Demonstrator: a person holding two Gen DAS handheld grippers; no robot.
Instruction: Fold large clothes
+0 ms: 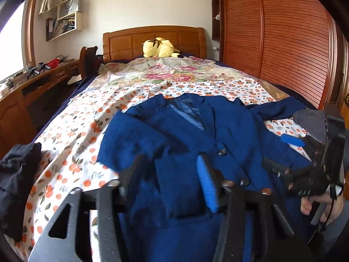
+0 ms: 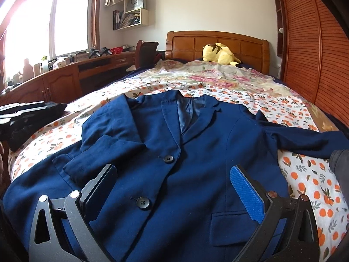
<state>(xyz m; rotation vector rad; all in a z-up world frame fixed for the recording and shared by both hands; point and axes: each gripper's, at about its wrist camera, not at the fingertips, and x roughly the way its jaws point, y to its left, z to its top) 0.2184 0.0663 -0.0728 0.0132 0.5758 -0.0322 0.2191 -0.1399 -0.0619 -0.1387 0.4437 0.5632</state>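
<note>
A navy blue blazer (image 2: 196, 148) lies face up on the bed, buttoned side toward me; it also shows in the left wrist view (image 1: 196, 135). Its left sleeve (image 2: 109, 144) is folded across the chest, with the cuff low on the front. Its right sleeve (image 2: 305, 142) stretches out to the right. My left gripper (image 1: 172, 174) has its jaws apart around the folded cuff (image 1: 176, 181); whether it grips the cloth is unclear. My right gripper (image 2: 174, 183) is open and empty just above the blazer's lower front; it also shows in the left wrist view (image 1: 309, 152).
The bed has an orange-print sheet (image 2: 305, 179) and a floral blanket (image 2: 218, 76) farther up. A yellow plush toy (image 2: 218, 54) sits by the wooden headboard. Dark folded clothes (image 2: 28, 118) lie at the bed's left edge. A desk stands left, a louvred wardrobe (image 2: 327, 54) right.
</note>
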